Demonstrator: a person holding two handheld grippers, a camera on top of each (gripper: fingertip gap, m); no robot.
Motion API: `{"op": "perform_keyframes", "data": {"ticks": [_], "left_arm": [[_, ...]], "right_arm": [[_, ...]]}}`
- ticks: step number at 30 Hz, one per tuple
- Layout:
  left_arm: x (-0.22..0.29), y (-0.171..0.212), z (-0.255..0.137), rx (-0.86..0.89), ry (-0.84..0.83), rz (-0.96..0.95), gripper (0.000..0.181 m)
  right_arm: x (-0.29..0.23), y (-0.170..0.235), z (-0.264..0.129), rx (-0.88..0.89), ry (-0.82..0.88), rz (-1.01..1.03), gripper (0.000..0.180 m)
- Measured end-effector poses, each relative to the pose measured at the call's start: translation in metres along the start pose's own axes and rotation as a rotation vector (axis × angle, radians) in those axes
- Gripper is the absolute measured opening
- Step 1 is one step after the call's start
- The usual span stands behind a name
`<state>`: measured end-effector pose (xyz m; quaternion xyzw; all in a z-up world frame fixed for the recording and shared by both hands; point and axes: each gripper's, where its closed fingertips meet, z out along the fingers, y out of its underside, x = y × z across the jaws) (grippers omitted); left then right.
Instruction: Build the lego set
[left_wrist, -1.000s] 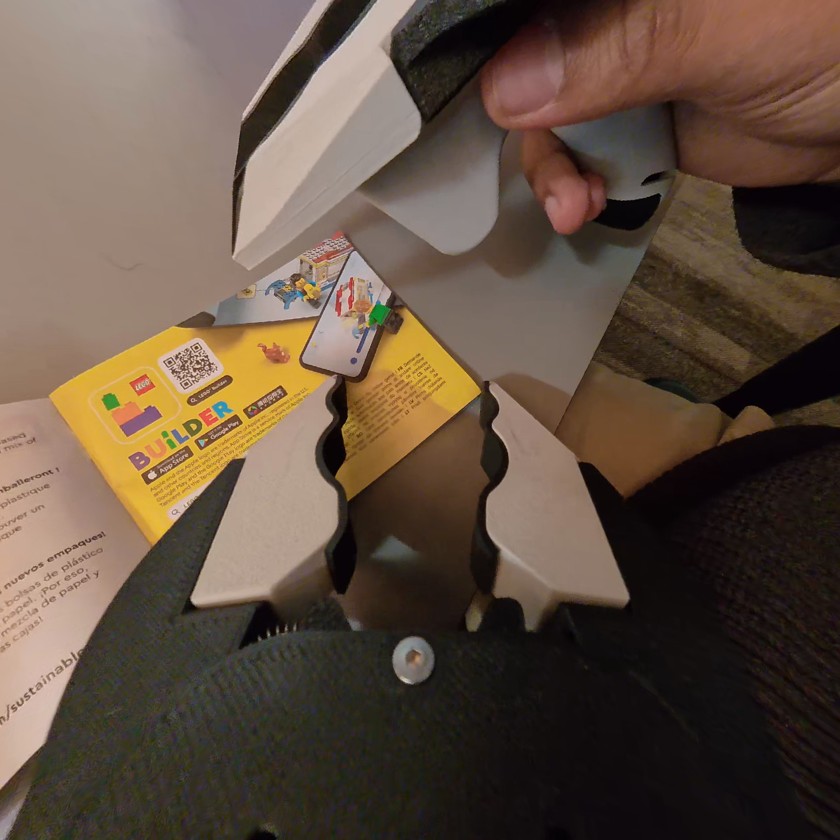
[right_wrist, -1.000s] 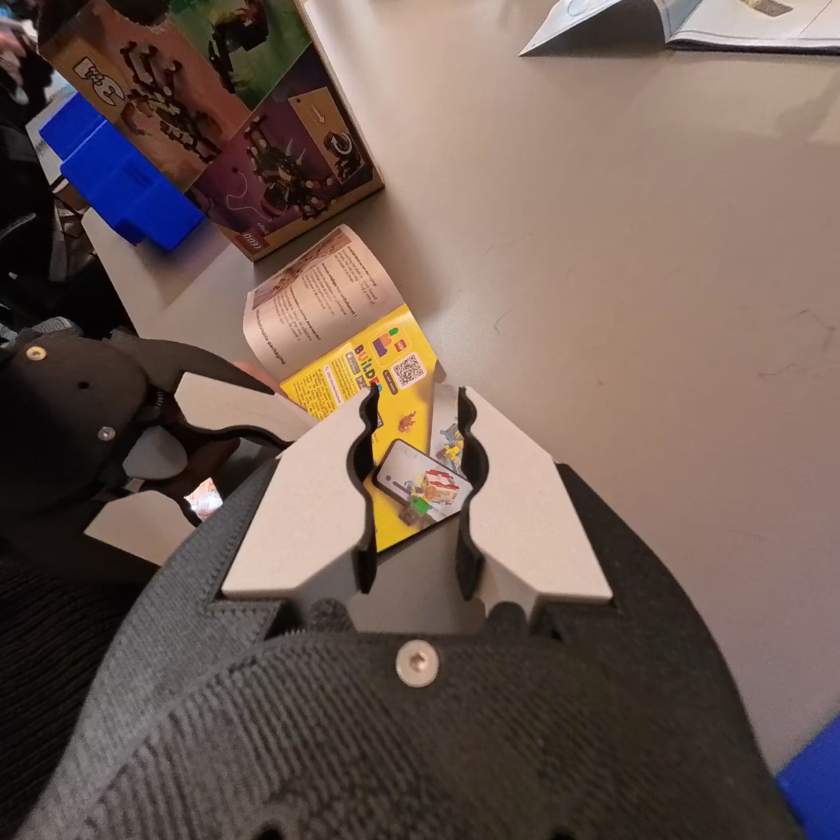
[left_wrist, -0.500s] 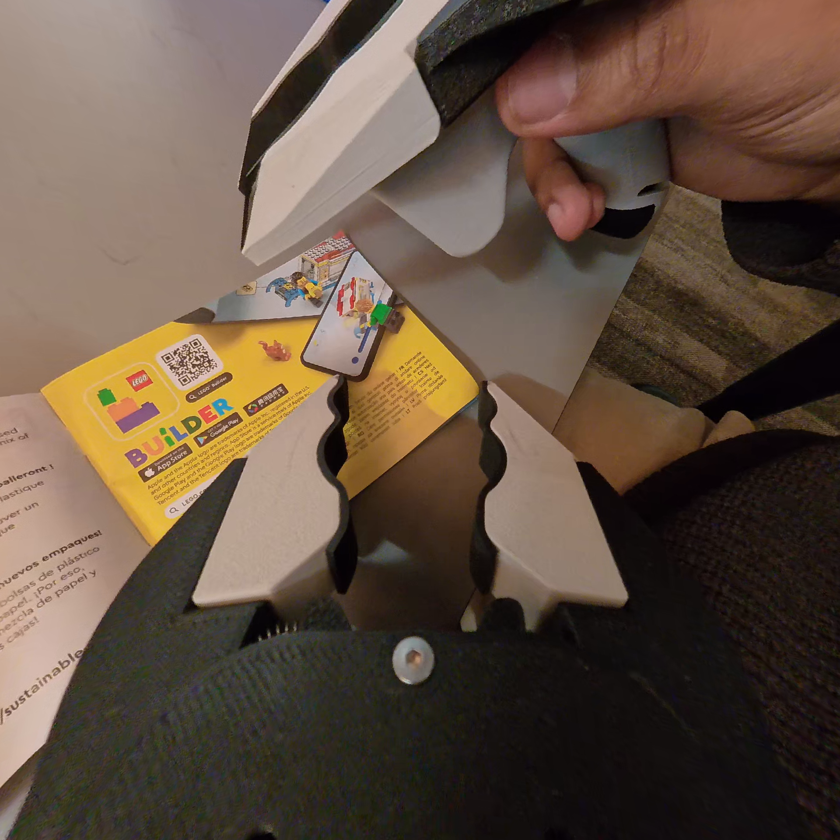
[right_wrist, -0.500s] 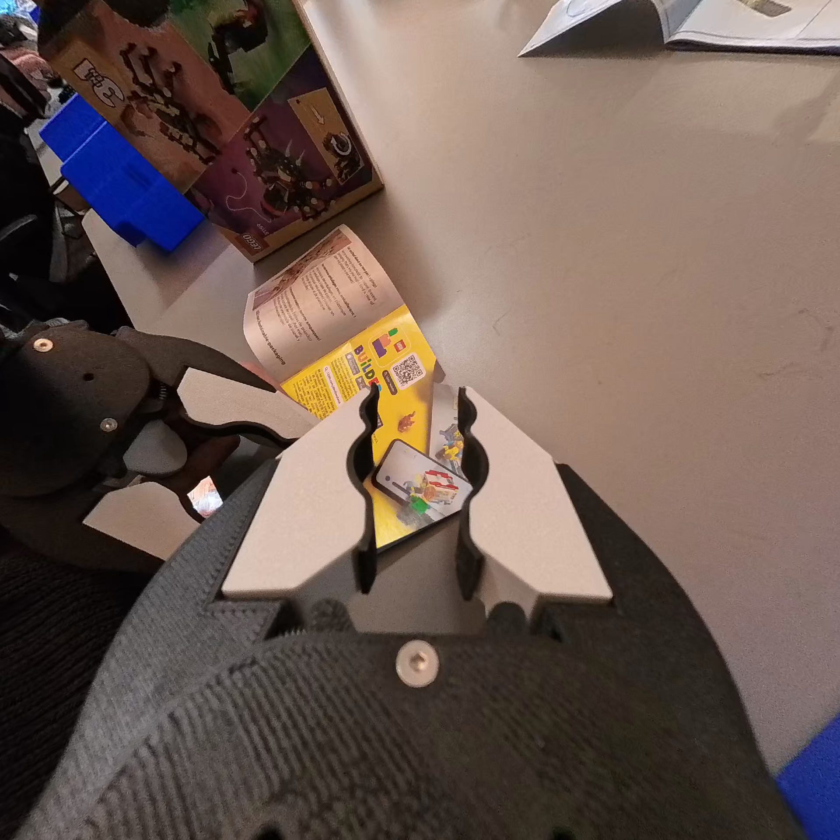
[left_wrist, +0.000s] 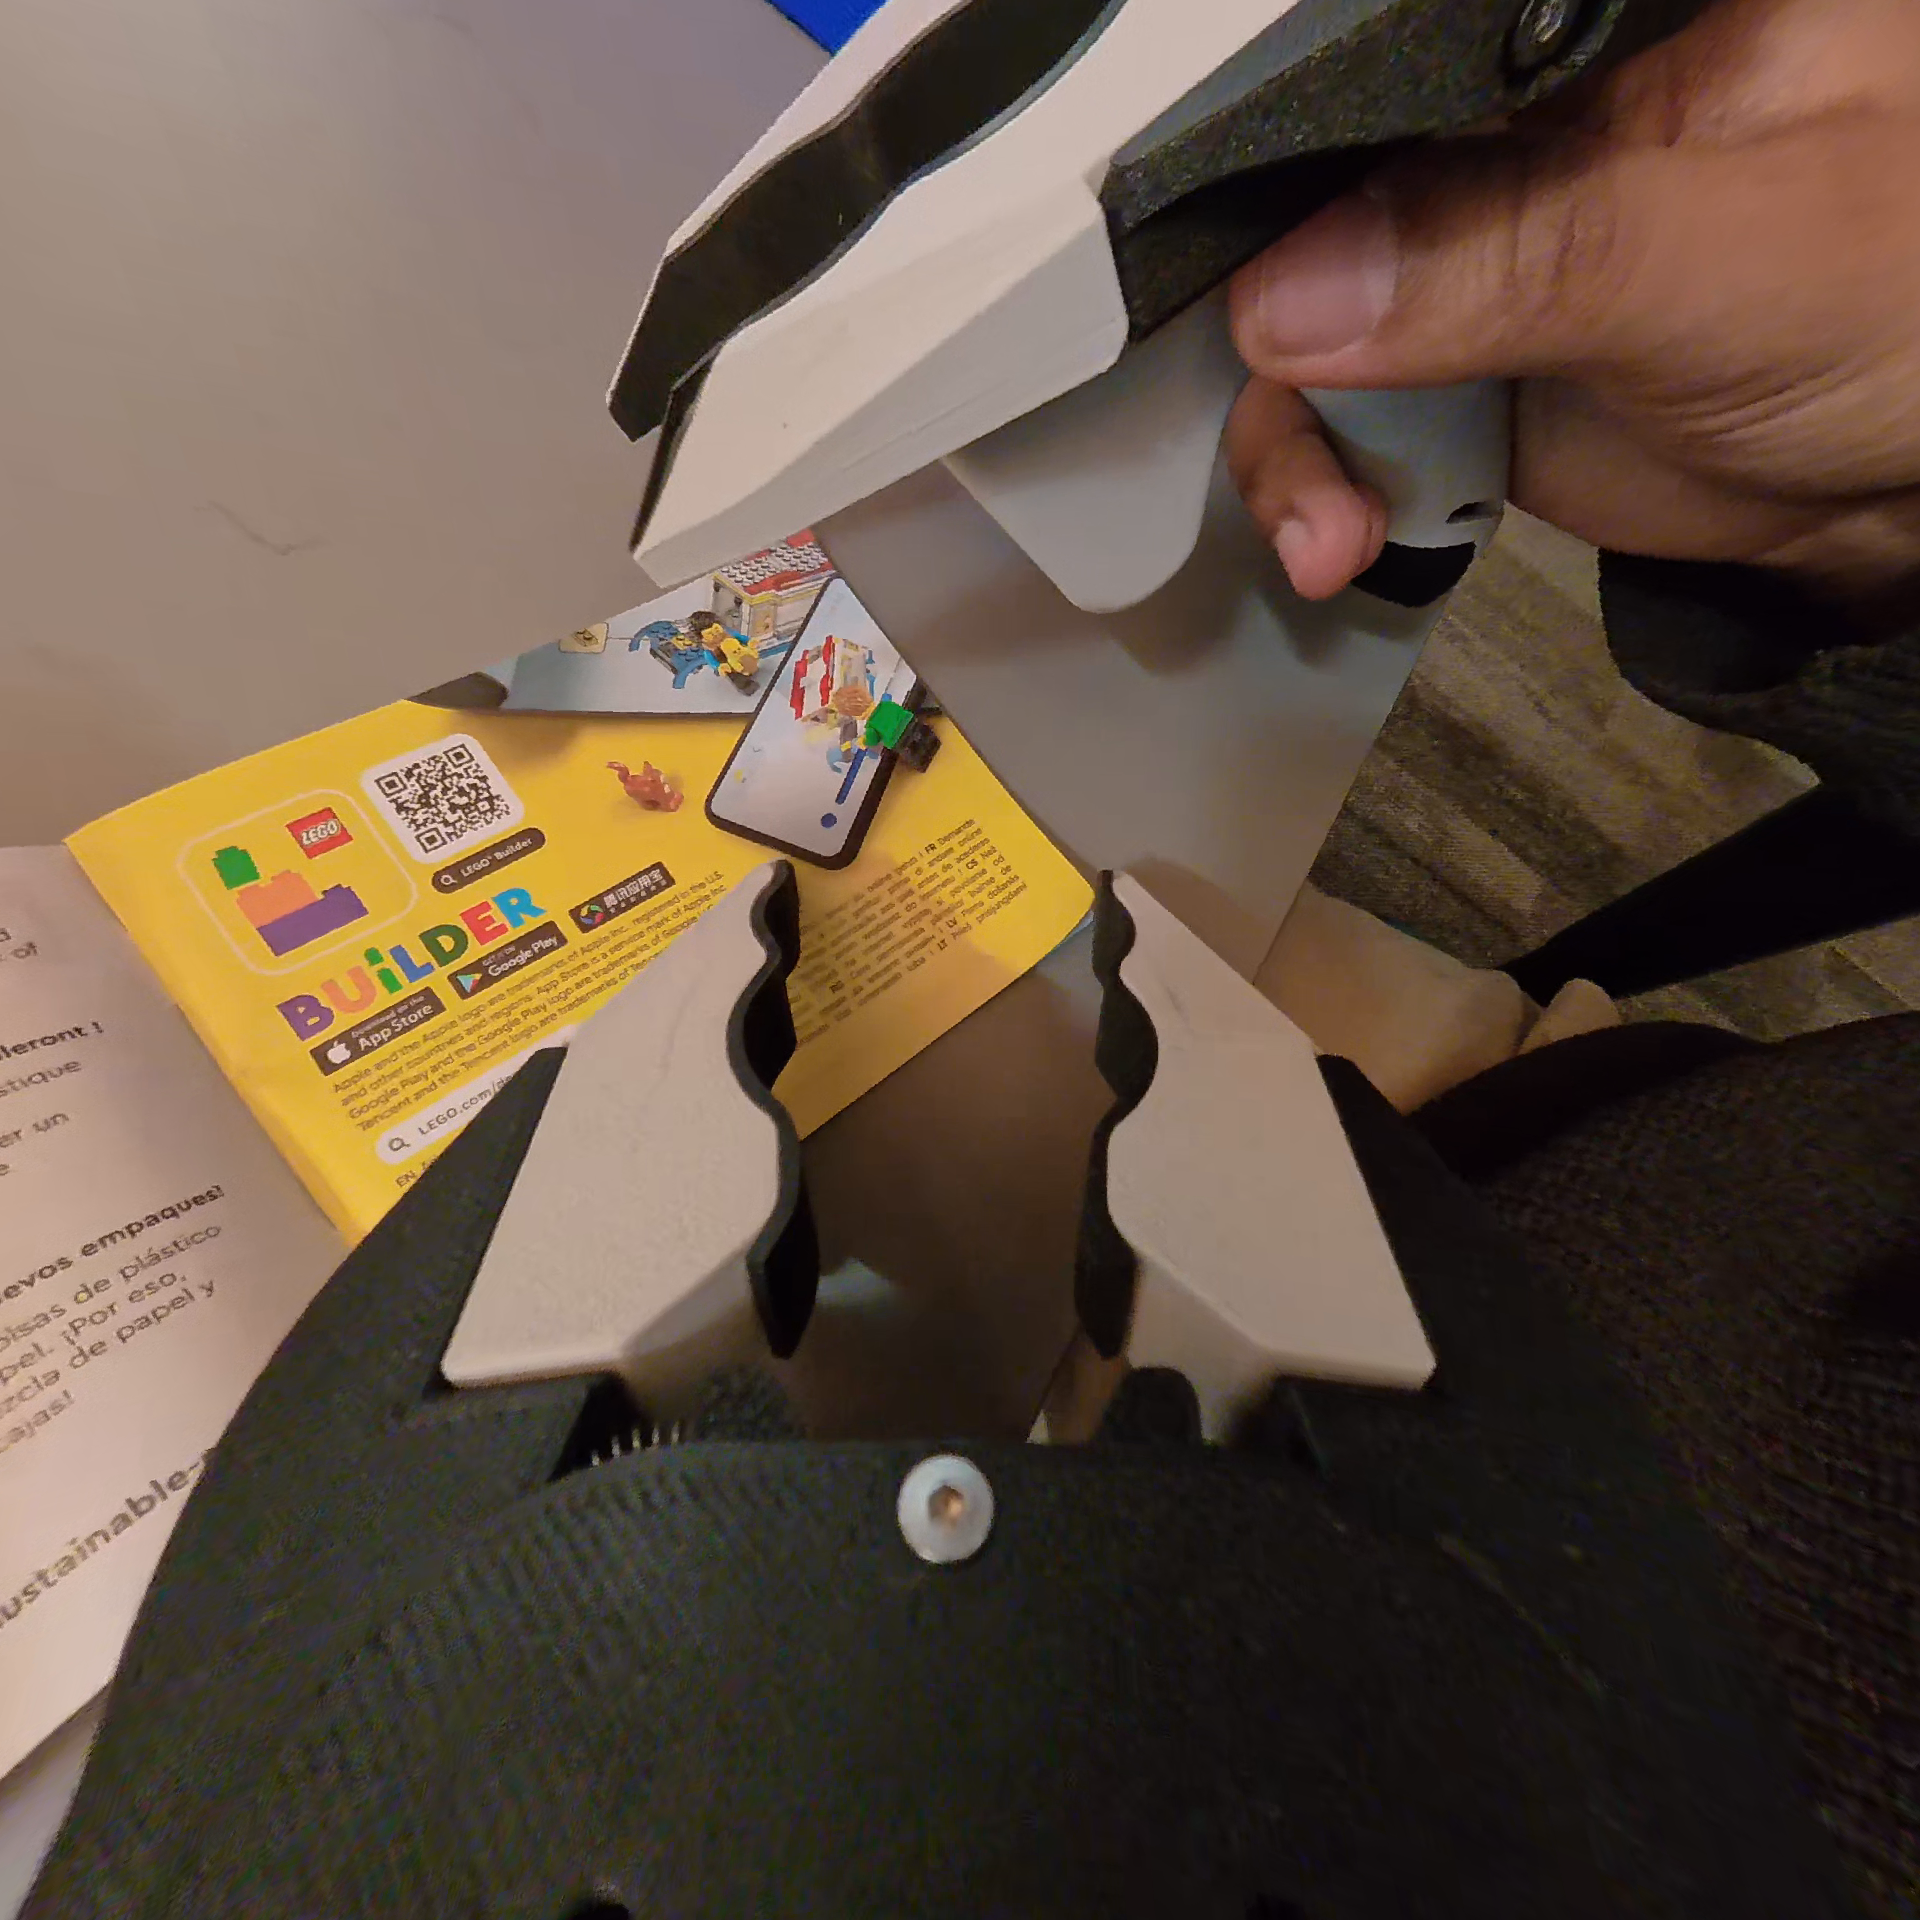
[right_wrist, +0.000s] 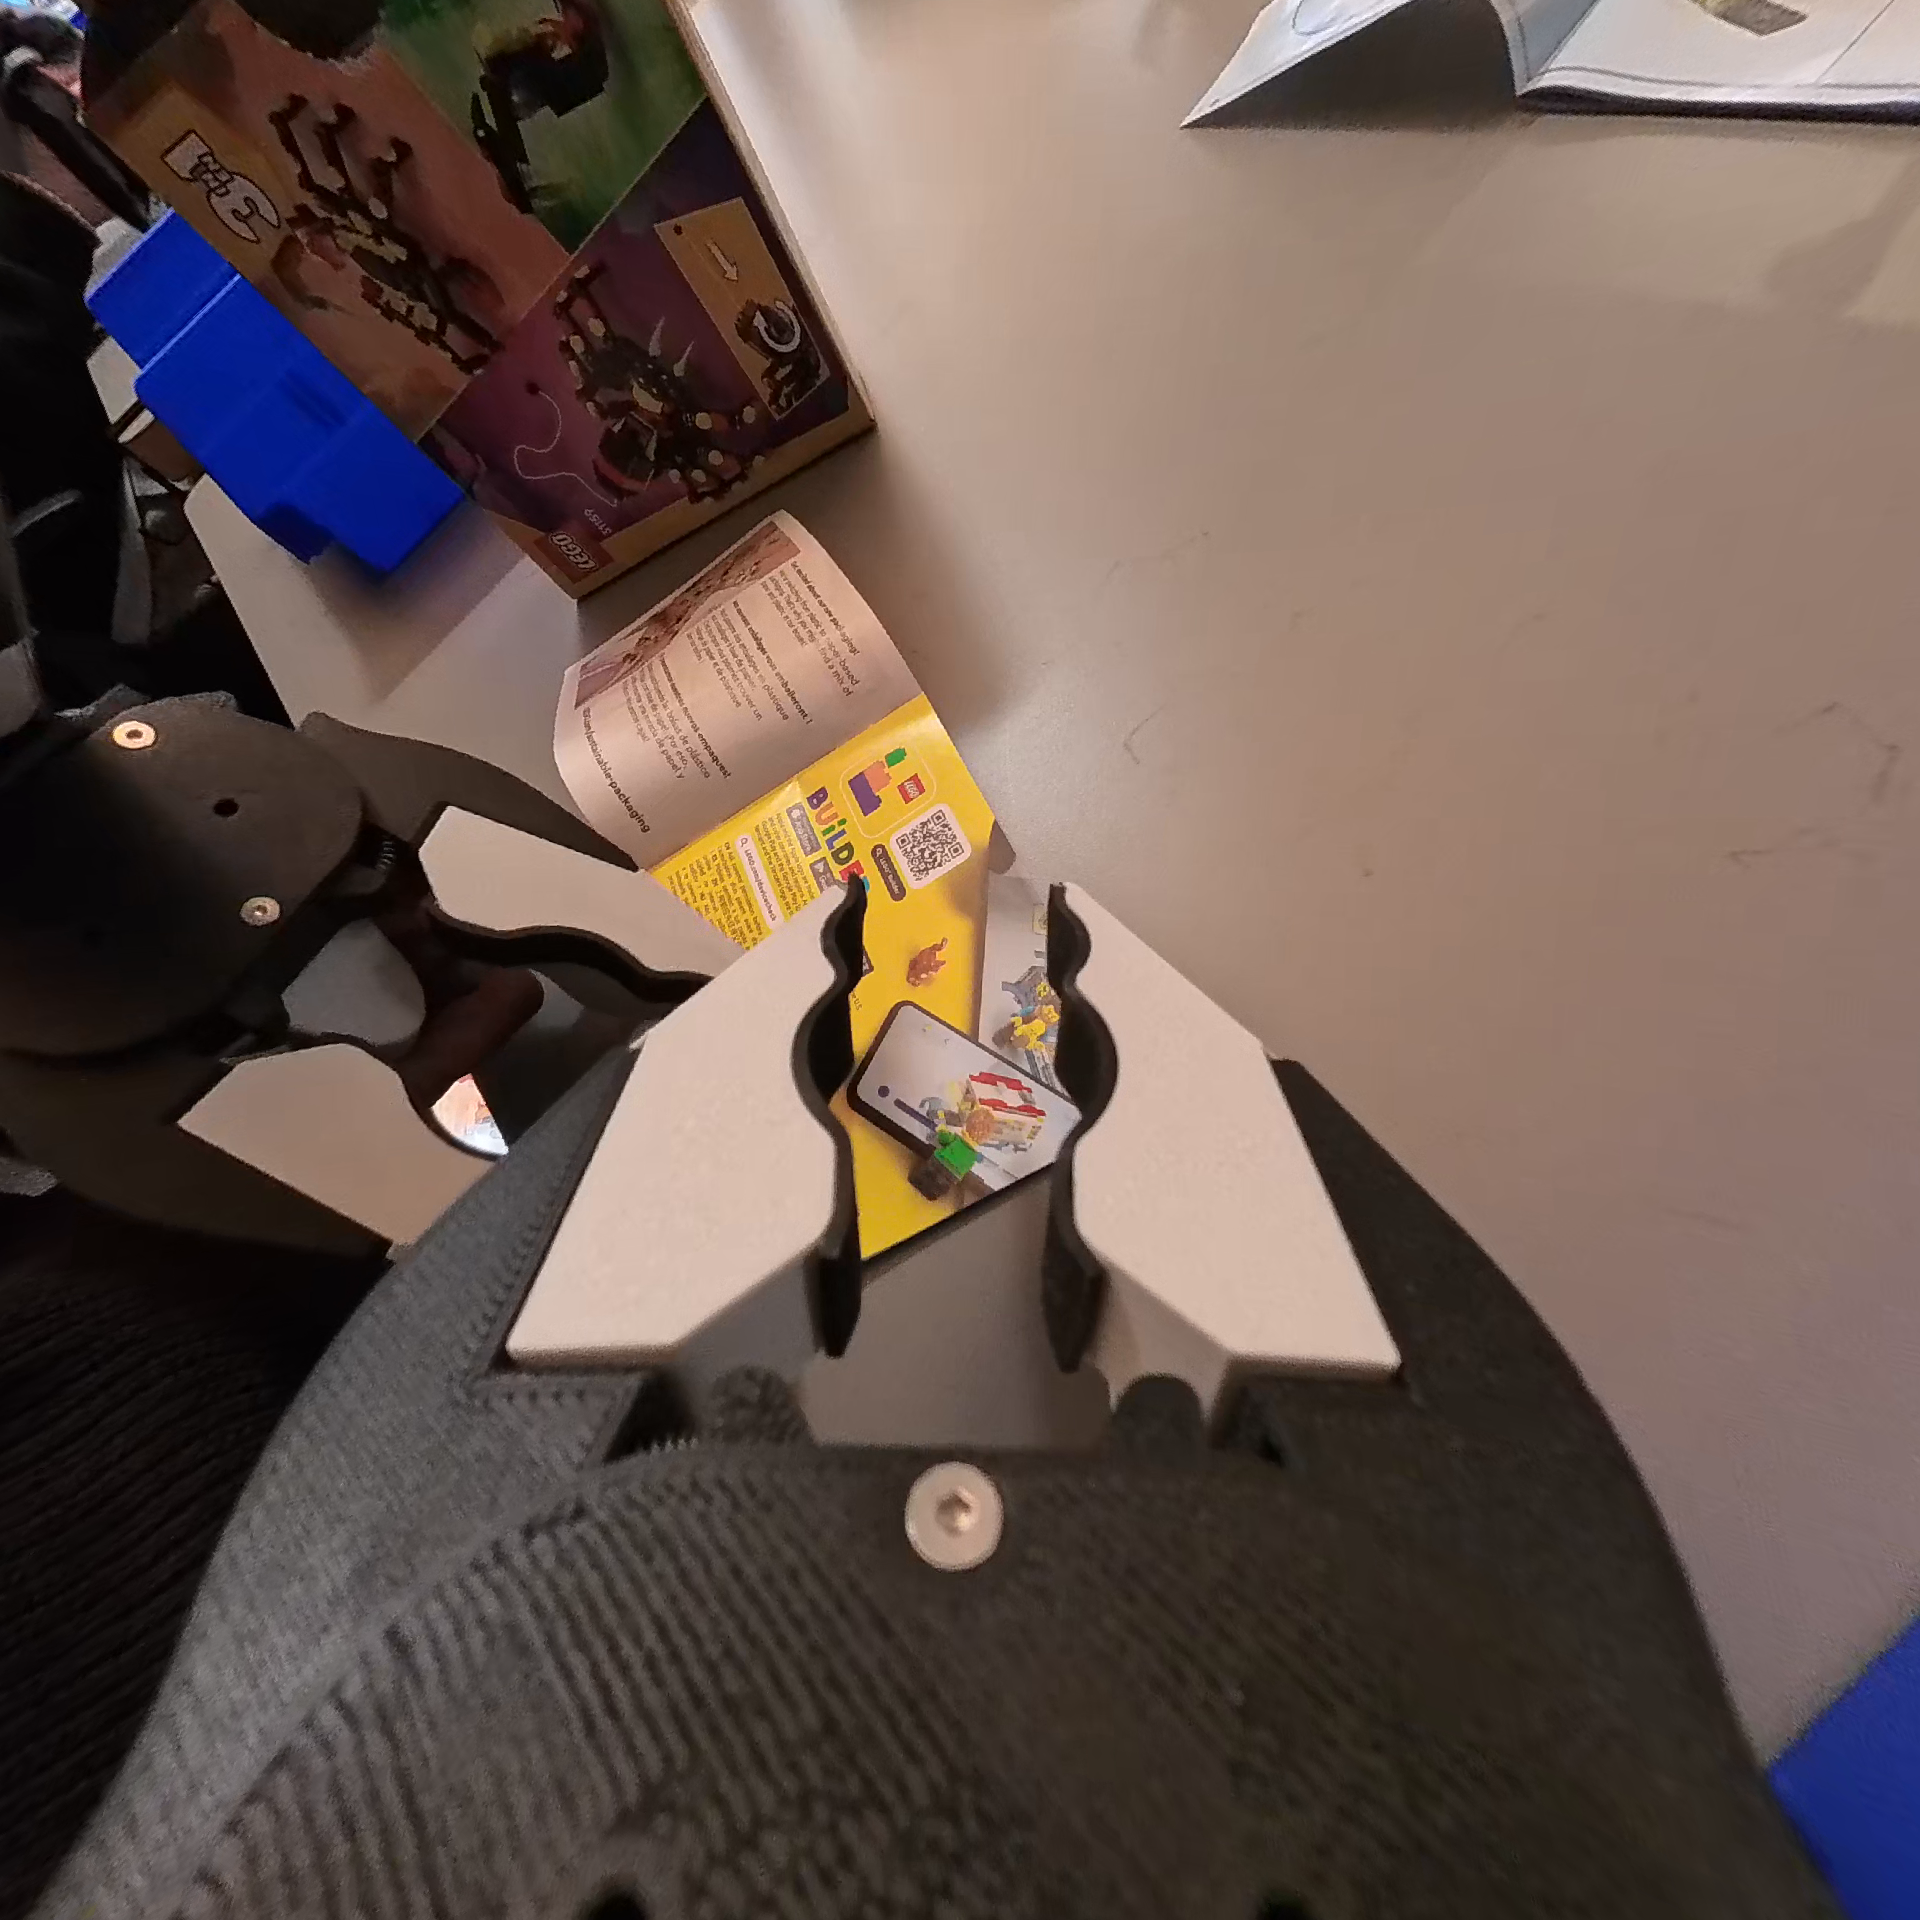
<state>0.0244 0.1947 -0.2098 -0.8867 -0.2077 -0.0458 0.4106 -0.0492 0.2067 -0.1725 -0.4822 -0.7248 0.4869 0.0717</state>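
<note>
So both grippers are hanging over the near edge of the grey table (right_wrist: 1403, 520), right above an open leaflet (left_wrist: 540, 935) with a yellow page, lying flat at the table's near edge. The left gripper (left_wrist: 940, 904) has its jaws spread with a clear gap and nothing in between, tips over the leaflet's near right corner. The right gripper (right_wrist: 951, 904) is parted a bit narrower, also empty, and looks straight down on the yellow page (right_wrist: 914, 935); in the left view you can see a hand (left_wrist: 1621, 343) squeezing its handle. As for the lego set itself, the only sign of it is the box (right_wrist: 468, 260) standing at the far left past the leaflet, next to a blue bin (right_wrist: 281, 426). No loose bricks in view that I can make out. Another booklet (right_wrist: 1558, 52) lies open at the far right.
</note>
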Motion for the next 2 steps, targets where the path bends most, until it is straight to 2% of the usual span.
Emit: {"op": "perform_keyframes", "data": {"ticks": [2], "left_arm": [[-0.0004, 0.0002, 0.0001, 0.0, -0.003, 0.002, 0.055]], "right_arm": [[0.0, -0.0001, 0.0001, 0.0, 0.0, 0.0, 0.035]]}}
